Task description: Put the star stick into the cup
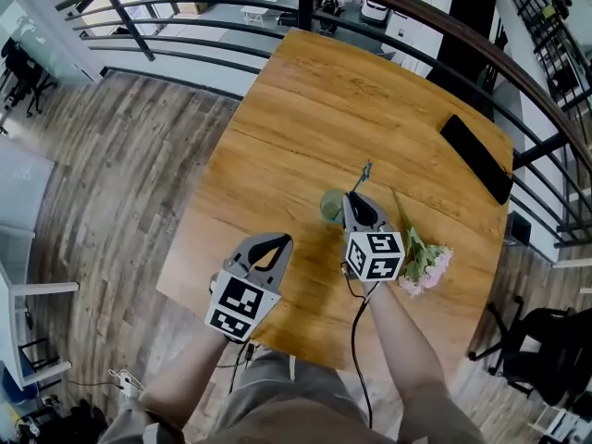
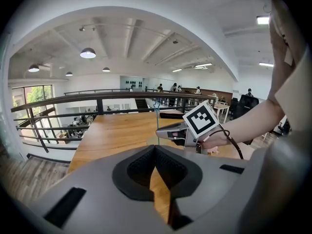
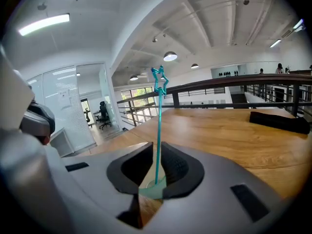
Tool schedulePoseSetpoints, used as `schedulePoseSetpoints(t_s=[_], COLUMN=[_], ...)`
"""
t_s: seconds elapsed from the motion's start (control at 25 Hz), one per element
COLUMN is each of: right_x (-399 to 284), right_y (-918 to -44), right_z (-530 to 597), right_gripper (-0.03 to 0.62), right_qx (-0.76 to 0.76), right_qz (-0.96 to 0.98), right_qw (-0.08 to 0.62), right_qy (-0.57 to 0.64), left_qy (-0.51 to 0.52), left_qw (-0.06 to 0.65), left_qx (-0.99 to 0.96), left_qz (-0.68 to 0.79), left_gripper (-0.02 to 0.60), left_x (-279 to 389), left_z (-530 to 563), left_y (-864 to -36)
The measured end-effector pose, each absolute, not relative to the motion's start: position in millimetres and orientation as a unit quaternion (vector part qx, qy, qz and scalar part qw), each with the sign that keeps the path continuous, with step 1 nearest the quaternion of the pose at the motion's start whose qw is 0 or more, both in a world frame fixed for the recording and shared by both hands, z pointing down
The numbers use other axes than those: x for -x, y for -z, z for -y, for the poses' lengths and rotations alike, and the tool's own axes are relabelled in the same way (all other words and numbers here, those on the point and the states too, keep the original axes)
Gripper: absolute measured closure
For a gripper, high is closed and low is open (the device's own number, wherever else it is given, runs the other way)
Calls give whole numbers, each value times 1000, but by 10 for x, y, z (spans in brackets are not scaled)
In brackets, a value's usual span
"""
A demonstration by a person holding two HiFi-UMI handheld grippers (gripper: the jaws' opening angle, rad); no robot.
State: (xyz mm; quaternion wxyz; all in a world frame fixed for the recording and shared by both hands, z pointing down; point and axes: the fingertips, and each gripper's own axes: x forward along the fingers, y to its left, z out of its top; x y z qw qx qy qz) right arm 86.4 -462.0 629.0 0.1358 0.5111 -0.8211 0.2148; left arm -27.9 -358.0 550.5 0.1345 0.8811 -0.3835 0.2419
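A thin teal star stick [image 1: 363, 178] stands nearly upright, its star end at the top. My right gripper [image 1: 356, 198] is shut on its shaft just above a translucent green cup [image 1: 331, 206] on the wooden table [image 1: 305, 109]. In the right gripper view the stick [image 3: 159, 126] runs up between the closed pads [image 3: 178, 165], and its lower end reaches into the cup [image 3: 152, 189] below. My left gripper [image 1: 277, 241] hangs near the table's front edge, to the left of the cup, shut with nothing in it [image 2: 155, 149]. From there the right gripper [image 2: 175, 133] and stick [image 2: 157, 121] show ahead.
A bunch of pink flowers [image 1: 421, 263] lies just right of my right hand. A long black object [image 1: 476, 158] lies near the table's far right edge. A dark metal railing [image 1: 185, 26] runs behind the table, with wood floor to the left.
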Motion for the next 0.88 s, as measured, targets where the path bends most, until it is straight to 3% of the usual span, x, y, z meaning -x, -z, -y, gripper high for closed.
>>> schedulePoseSetpoints(t_s=[0.04, 0.12, 0.24, 0.44, 0.56, 0.88], right_x=[-853, -840, -897, -1049, -1119, -1249], right_y=[-6305, -6333, -6260, -5739, -5305, -4103], right_z=[4597, 4545, 4452, 4281, 4165, 3688], right_gripper=[516, 369, 355, 365, 434, 526], right_qx=[-509, -505, -504, -509, -508, -507], right_qz=[820, 815, 811, 818, 829, 852], right_qw=[139, 139, 134, 113, 110, 59], right_qy=[-224, -248, -266, -244, -207, -113], left_qy=[-242, -241, -238, -228, -218, -189], left_qw=[135, 136, 135, 114, 94, 19], left_qx=[-881, -880, -880, -883, -888, -897], left_qz=[384, 386, 389, 393, 394, 399], left_gripper=[565, 565, 565, 565, 565, 565], left_x=[298, 341, 354, 329, 298, 246], left_z=[3568, 3560, 3563, 3533, 3507, 3412], left_y=[-5505, -5506, -5475, -5240, -5014, -4302])
